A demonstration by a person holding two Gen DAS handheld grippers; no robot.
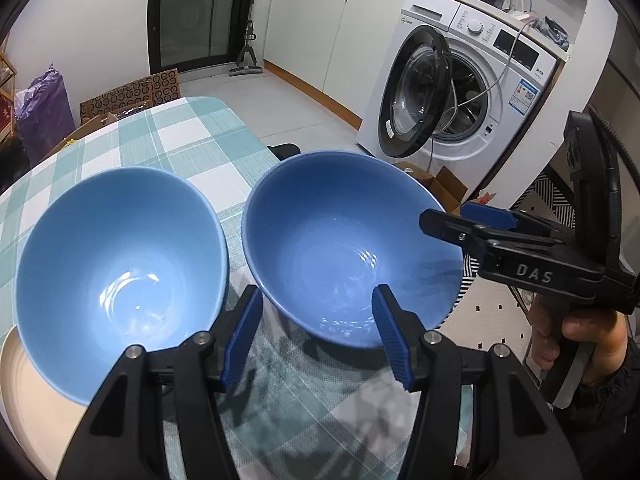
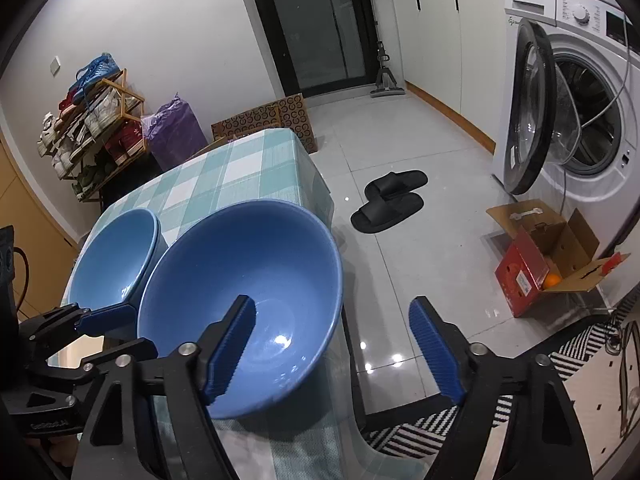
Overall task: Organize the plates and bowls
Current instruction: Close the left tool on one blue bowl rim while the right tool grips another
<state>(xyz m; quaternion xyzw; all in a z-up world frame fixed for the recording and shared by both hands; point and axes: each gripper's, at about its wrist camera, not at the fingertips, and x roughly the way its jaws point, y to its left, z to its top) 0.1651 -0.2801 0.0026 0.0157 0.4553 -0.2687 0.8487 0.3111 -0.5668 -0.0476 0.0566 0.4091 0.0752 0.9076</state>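
Two blue bowls stand on the teal plaid table. The left bowl rests on a cream plate. My left gripper is open across the near wall of the right bowl, one finger outside it and one over its inside. My right gripper is open too. Its left finger reaches into this same bowl, its right finger hangs past the rim over the floor. The left wrist view shows the right gripper at the bowl's right rim, held by a hand.
The right bowl sits near the table's right edge. Beyond it lie a tiled floor, black slippers, an open cardboard box and a washing machine with its door open. A striped rug lies below.
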